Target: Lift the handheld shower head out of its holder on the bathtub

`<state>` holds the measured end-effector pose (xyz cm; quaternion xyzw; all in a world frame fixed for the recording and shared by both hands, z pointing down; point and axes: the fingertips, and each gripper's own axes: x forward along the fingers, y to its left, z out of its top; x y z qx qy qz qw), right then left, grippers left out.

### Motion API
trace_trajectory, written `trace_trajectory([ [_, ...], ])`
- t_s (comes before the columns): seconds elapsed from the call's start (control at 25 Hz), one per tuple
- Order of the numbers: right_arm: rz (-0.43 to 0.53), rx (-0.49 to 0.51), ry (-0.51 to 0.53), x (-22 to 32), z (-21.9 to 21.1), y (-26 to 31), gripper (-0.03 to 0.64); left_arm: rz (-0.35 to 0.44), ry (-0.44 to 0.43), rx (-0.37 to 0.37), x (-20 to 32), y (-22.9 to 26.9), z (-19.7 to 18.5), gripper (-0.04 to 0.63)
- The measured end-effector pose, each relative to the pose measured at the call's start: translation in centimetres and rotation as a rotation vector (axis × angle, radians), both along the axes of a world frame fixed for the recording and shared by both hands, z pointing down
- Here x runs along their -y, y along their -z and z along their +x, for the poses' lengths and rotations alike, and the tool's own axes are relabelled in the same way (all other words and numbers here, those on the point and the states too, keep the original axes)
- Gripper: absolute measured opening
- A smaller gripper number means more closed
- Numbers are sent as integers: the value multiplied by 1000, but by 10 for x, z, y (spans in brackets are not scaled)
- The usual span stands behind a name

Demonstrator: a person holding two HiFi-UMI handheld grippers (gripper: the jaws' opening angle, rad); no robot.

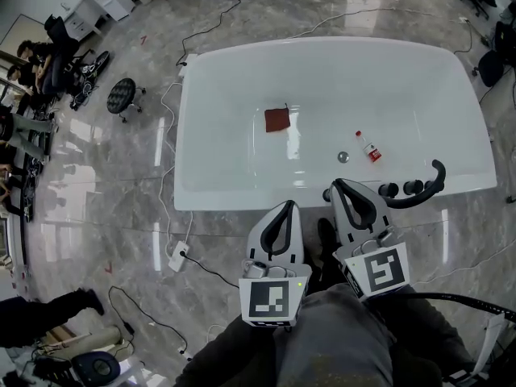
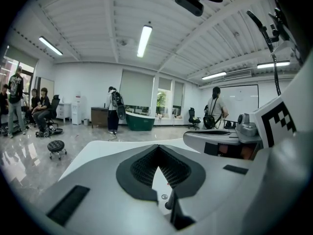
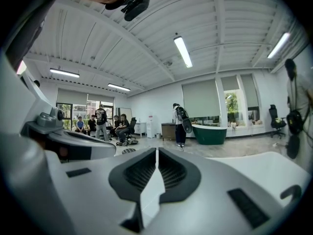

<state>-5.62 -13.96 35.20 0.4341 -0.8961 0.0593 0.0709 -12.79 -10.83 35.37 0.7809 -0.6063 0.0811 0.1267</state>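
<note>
The white bathtub lies crosswise in front of me. On its near rim at the right, the black handheld shower head curves up beside two black knobs. My right gripper is shut and empty, its tip over the near rim a little left of the knobs. My left gripper hangs just short of the rim, also shut with nothing in it. In the left gripper view the closed jaws point over the tub's white edge. The right gripper view shows its closed jaws the same way.
Inside the tub lie a red cloth, a small red-labelled bottle and the drain. Cables and a power strip run on the marble floor to the left. A black stool and several people are further left.
</note>
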Motion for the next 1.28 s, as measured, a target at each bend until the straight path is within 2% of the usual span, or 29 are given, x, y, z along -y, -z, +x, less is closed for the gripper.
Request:
trace_trajectory([
  [0.16,-3,-2,2,2,-1,-6,5,3,7,12,3,-6,-3,3],
  [0.4,-25,-16,2,4,5,-28,6,-34,0,-2,7,-26,5,3],
  [0.84,-64,-42,-12,14,1,-94,15,-73,9,9,13,-92,-1,3],
  [1.08,-34,-34,-19,15,3,-119,43,-92,1,19,18,-116,-2,3],
  [1.28,-46,-44,-15,15,4,-133,80,-113,-4,24,20,-131,-1,3],
])
